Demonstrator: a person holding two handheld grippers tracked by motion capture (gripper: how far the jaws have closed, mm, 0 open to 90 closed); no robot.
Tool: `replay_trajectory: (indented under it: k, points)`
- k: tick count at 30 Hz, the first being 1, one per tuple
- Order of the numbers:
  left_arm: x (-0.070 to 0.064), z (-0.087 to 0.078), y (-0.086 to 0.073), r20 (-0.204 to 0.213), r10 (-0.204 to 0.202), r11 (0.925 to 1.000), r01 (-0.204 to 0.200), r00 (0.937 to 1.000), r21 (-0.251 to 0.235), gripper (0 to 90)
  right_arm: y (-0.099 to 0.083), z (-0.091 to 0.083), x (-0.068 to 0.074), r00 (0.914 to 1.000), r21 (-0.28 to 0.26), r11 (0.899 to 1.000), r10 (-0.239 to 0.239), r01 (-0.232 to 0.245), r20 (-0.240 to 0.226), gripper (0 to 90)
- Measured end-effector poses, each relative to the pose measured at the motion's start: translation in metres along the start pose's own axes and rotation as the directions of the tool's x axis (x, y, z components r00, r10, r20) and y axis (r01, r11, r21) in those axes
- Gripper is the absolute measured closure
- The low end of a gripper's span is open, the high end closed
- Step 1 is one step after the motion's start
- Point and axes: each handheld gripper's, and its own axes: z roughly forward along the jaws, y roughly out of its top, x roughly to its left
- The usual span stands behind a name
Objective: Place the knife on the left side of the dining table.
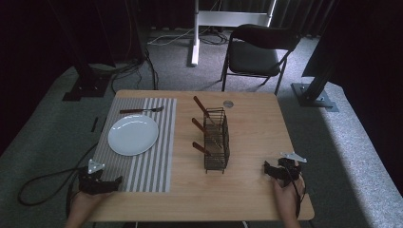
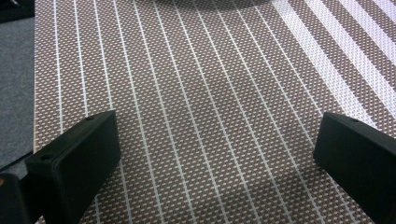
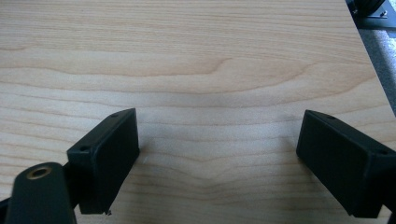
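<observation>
Your left gripper [image 1: 116, 181] rests at the near corner of the striped placemat [image 1: 152, 161], jaws spread wide over its brown weave with thin white lines. Your right gripper [image 1: 267, 169] sits on the bare table [image 1: 252, 194], well right of the placemat, jaws also spread and holding nothing. Just right of the placemat stands a black wire basket [image 1: 217, 142] with three wooden handles sticking out leftward. On the placemat lies a round white plate [image 1: 133, 135], and beyond it a fork [image 1: 141, 110].
</observation>
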Motion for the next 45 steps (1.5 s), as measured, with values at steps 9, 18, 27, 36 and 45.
replay_trajectory:
  k: [9,18,27,36,45]
  points:
    - [-0.002,-0.003,-0.002,0.031,0.023,0.9997,-0.023,0.9992,-0.007,3.8,0.0,0.0,0.0,1.0,0.0,1.0,0.0,0.0,0.0,12.3]
    - [-0.011,-0.004,0.006,0.066,0.044,0.999,-0.045,0.9968,0.003,4.1,0.0,0.0,0.0,1.0,0.0,1.0,0.0,0.0,0.0,12.3]
    - [-0.019,-0.006,0.02,0.097,0.05,0.9985,-0.048,0.994,-0.025,4.8,0.0,0.0,0.0,1.0,0.0,1.0,0.0,0.0,0.0,12.3]
    - [-0.035,-0.005,0.04,0.141,0.084,0.9959,-0.078,0.9865,-0.046,5.7,0.0,0.0,0.0,1.0,0.0,1.0,0.0,0.0,0.0,12.3]
    - [-0.057,0.0,0.069,0.187,0.146,0.9886,-0.137,0.9714,-0.063,5.7,0.0,0.0,0.0,1.0,-0.001,1.0,0.001,-0.001,-0.001,12.3]
